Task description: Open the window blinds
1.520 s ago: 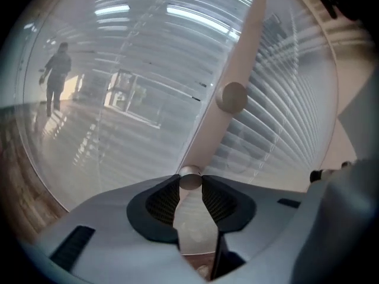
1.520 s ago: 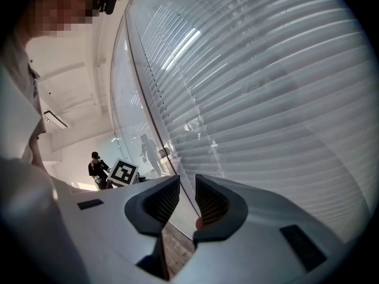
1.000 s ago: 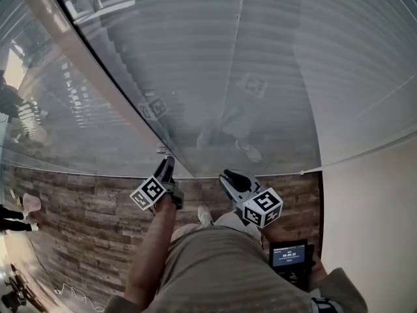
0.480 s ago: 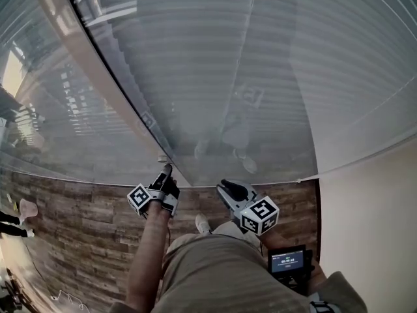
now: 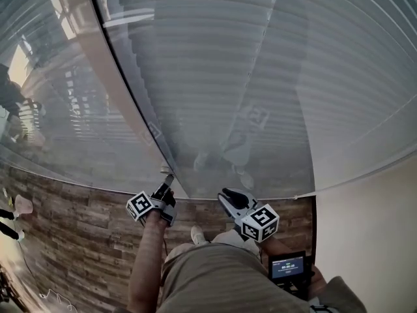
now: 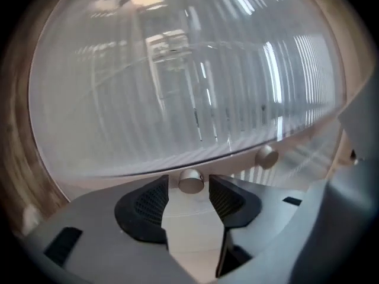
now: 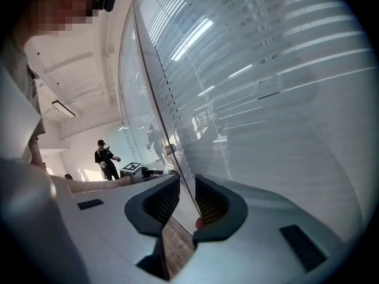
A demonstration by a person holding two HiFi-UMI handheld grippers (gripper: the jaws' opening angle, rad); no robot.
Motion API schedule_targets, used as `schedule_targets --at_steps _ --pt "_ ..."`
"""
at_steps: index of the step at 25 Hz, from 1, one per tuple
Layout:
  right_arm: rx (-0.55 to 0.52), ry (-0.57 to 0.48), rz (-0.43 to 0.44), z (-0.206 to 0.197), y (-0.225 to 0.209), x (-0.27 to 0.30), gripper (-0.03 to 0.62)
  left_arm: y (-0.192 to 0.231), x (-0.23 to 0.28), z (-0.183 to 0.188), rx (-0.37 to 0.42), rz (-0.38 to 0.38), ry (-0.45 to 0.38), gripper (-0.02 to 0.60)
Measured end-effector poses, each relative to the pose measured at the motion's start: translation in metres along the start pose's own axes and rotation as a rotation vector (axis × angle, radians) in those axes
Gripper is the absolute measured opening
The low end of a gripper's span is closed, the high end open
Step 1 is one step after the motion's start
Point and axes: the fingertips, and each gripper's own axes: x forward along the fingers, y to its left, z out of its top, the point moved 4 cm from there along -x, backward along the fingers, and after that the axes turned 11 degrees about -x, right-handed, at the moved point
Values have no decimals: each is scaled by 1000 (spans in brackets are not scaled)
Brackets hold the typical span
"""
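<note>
Pale grey horizontal-slat window blinds (image 5: 215, 77) hang shut behind the glass, filling the far side of the scene above the brown wood-plank floor (image 5: 78, 220). At the window's bottom edge, the left gripper (image 6: 188, 188) has its black jaws either side of a small round silver knob (image 6: 190, 180), with a gap on each side, so the knob is released, not squeezed. The jaws have just been opening. A second silver knob (image 6: 266, 157) sits further right along the same edge. The right gripper (image 7: 186, 193) is near the glass just to the right of the left one, its jaws apart and grasping nothing, with only the glass and floor seen between them. Compared with a second ago, both grippers are in much the same spot by the sill. The left one is still at its knob, and its marker cube (image 5: 143, 205) is turned slightly differently.
</note>
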Motion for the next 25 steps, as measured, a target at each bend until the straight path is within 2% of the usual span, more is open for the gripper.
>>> schedule_targets --at_steps 2,4,6,7,9,12,14,16,19,23,25 --pt "4 5 -2 -1 -4 -1 89 -4 -2 -1 324 154 19 227" --pt "9 10 -4 -1 -9 0 89 -12 -2 -1 670 311 25 227" --pt "14 17 -6 -2 -12 1 89 -21 3 -2 965 424 21 227" --pt "16 20 -8 -3 -13 2 89 -24 6 -4 1069 459 16 227" --pt "20 22 -12 -5 -11 4 89 -25 6 -5 1186 502 10 224" --pt "24 13 -25 -5 -8 3 89 -22 5 -9 1224 529 13 184" --pt "24 3 -40 -4 -11 -2 89 -24 6 -14 1216 532 1 146" --pt "24 -5 -56 -3 -16 -8 89 -25 7 -18 1184 521 -20 139" --pt "29 -14 -70 -2 -24 -16 89 -25 9 -21 1072 480 -28 137" --pt "32 -19 -75 1 -31 -16 89 -25 14 -17 868 406 -9 137" --pt "33 -19 -75 5 -29 -11 89 -27 14 -11 821 384 5 135"
